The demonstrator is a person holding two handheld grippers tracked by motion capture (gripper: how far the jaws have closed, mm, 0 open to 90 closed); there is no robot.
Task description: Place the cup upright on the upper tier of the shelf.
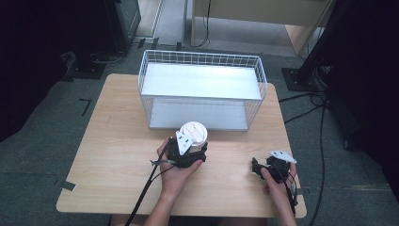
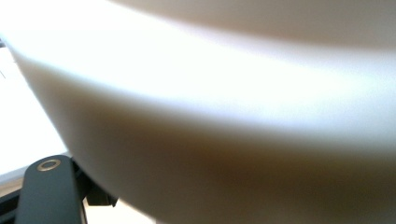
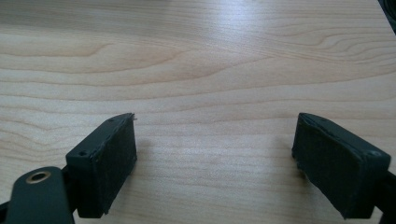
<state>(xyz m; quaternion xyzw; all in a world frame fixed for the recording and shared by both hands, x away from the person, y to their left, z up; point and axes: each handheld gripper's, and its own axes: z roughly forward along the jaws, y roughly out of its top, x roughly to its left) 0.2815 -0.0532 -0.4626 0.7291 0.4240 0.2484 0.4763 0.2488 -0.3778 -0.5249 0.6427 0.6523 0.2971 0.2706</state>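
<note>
A white cup with a lid stands at the middle of the wooden table, just in front of a white wire rack. My left gripper is shut on the cup from the near side, with a hand wrapped around the gripper. In the left gripper view the cup's blurred white wall sits right up against the camera and hides the jaws' tips. My right gripper rests low at the table's near right, its jaws pointing left. It is open, with bare wood between its pads.
The wire rack has an upper shelf and a lower shelf, both bare, and its front faces me. Black stands and cables lie on the floor to the right and behind the table.
</note>
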